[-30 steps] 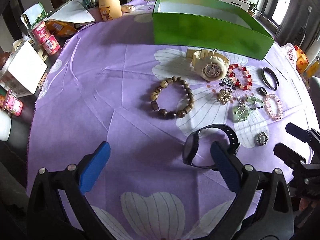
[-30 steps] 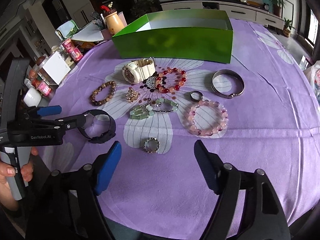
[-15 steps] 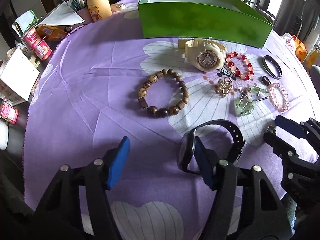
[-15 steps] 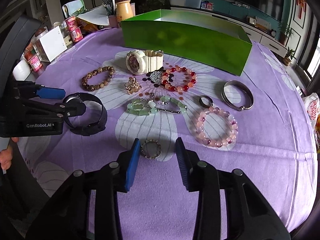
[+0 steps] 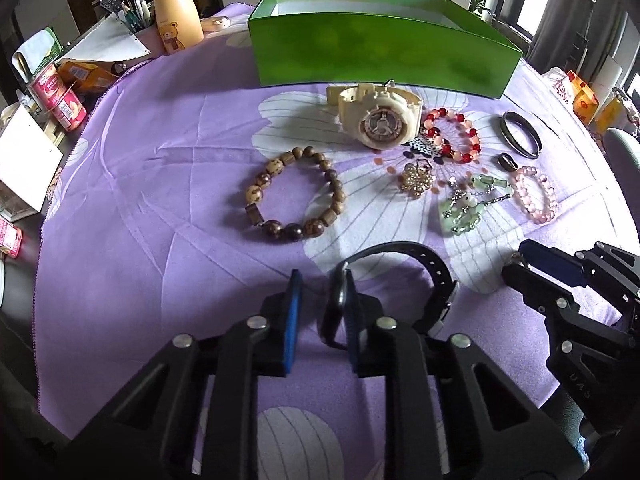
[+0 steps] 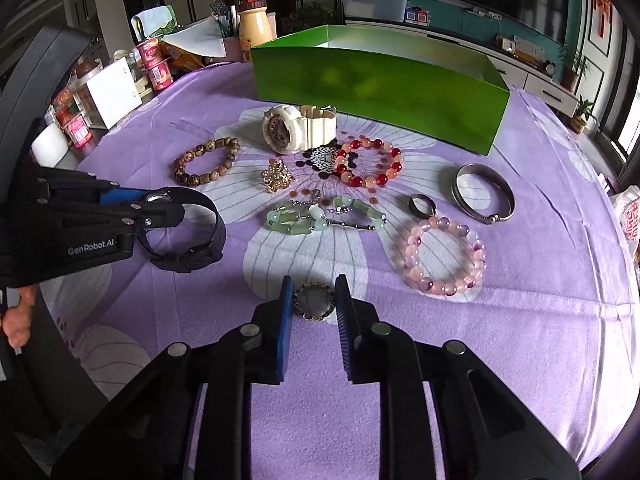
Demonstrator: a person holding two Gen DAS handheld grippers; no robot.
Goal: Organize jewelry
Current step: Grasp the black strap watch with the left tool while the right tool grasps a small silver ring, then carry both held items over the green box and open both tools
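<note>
We're seeing the left gripper (image 5: 320,300) sitting low on the purple cloth (image 5: 160,200) at the left, its 2 blue pads bracketing the face of the black watch (image 5: 404,280) with a gap showing on the left side, so we can't tell if it's clamping yet. Moving right, the right gripper (image 6: 312,304) is straddling the small round ring (image 6: 313,301), 2 pads close on either side, contact unclear. The wooden bead bracelet (image 6: 206,161), cream watch (image 6: 298,127), pink bead bracelet (image 6: 444,256) and silver bangle (image 6: 484,193) are lying in front of the green box (image 6: 380,88).
</note>
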